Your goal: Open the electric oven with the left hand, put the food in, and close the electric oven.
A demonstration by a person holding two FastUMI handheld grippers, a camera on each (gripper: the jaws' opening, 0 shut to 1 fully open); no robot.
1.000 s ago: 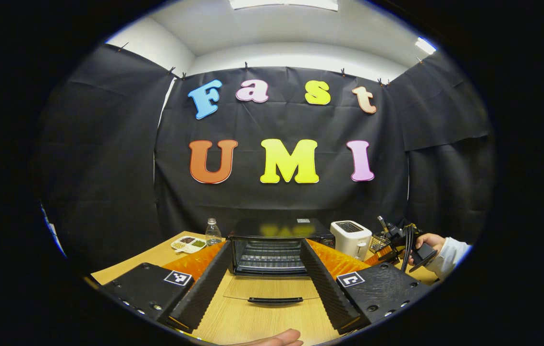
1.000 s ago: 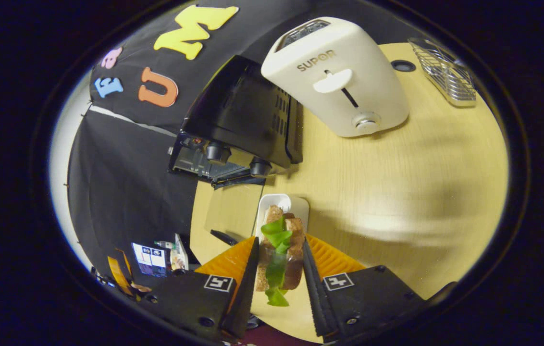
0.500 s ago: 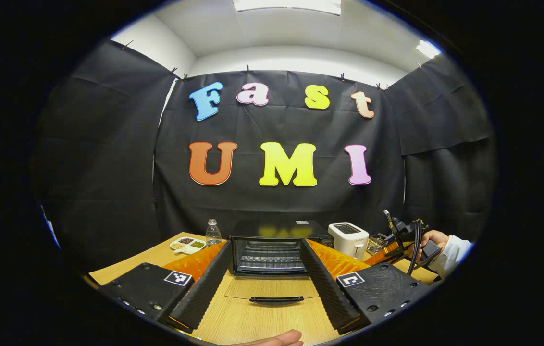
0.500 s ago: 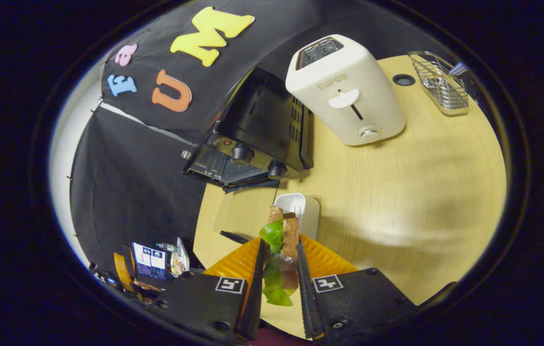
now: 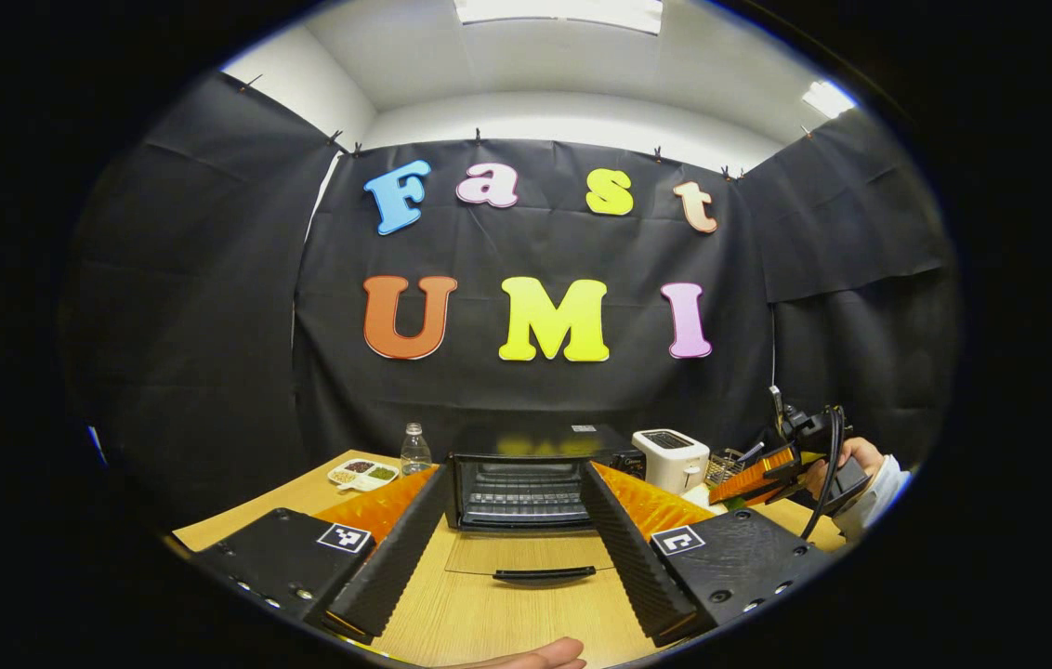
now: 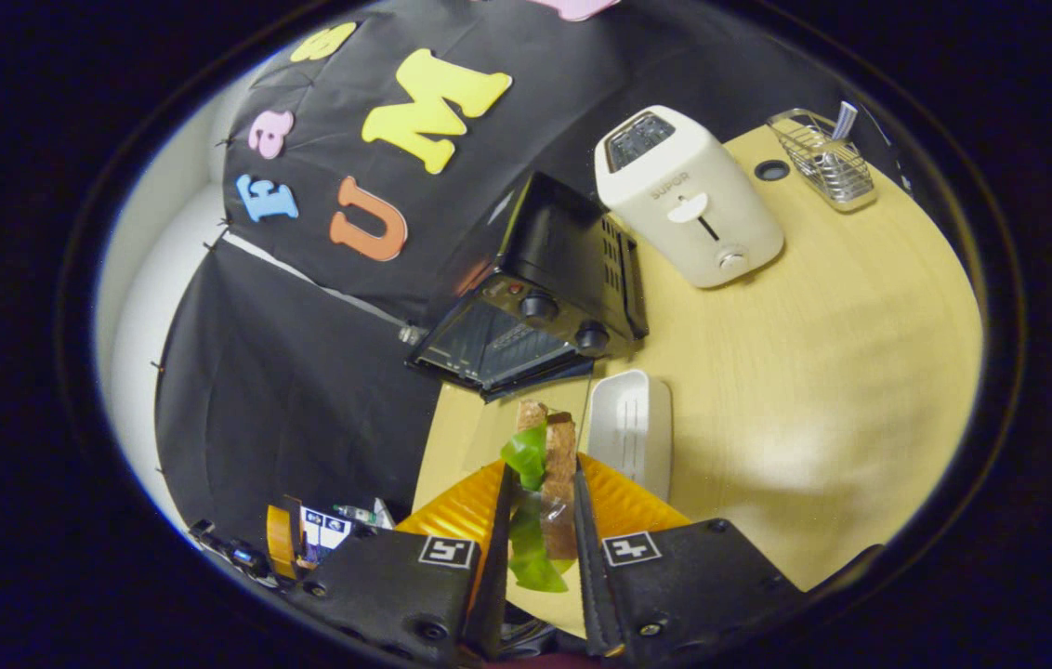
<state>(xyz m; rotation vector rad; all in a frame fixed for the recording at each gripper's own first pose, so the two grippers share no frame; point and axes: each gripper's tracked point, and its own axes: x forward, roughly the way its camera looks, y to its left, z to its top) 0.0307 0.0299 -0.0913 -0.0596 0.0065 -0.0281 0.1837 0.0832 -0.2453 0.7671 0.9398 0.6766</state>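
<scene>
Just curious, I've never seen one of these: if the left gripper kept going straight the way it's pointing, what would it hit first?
Probably the oven: the left gripper points into its open mouth, above the dropped door. Depth is hard to judge.

Brand word "SUPOR" on the white toaster [image 6: 689, 200] front — nothing else legible

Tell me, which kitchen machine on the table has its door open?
The black electric oven. Its glass door lies flat on the table in front of it, so you can see the rack inside. The white toaster beside it has only slots on top.
</scene>
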